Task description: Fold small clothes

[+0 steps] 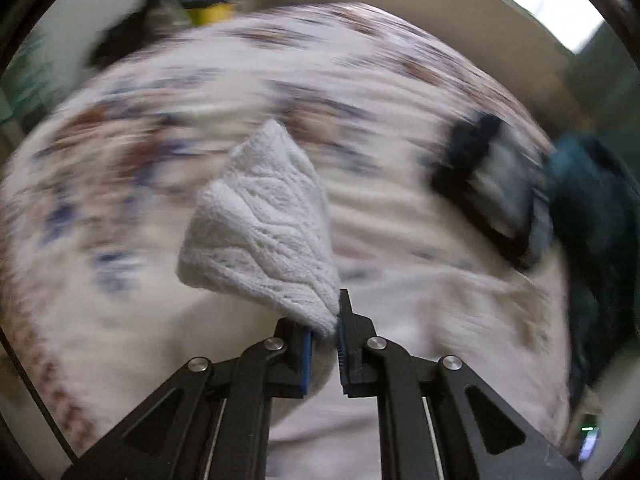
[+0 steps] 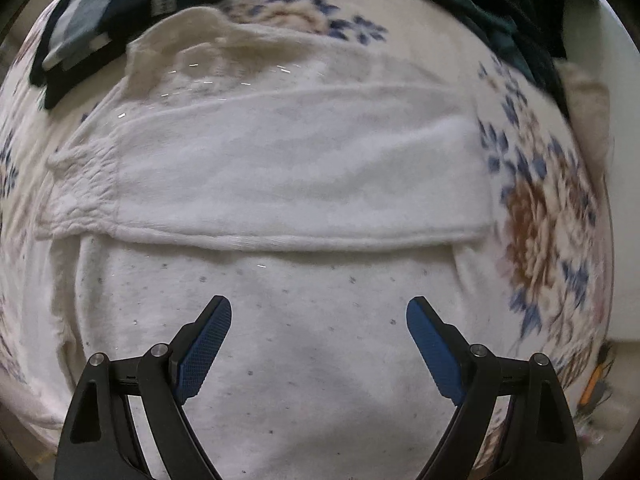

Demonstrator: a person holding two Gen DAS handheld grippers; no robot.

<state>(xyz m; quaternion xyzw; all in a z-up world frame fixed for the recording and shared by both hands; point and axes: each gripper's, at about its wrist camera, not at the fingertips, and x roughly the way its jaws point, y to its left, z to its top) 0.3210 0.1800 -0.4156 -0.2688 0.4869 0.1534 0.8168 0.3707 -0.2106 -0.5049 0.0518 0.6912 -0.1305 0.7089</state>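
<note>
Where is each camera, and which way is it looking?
Left wrist: on the left gripper, looking slantwise down at the flowered bedspread; its black fingers pinch a white knit cuff.
Right wrist: on the right gripper, looking straight down at a white garment; its open blue pads show.
Shared: bedspread, striped clothes, dark teal cloth.

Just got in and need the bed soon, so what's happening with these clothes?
A person is folding small clothes on a floral bedspread, one tool in each hand. The left tool is shut on a corner of white knit fabric, lifting it. The right tool hangs open above the white sweater, holding nothing. Dark clothes lie nearby.
</note>
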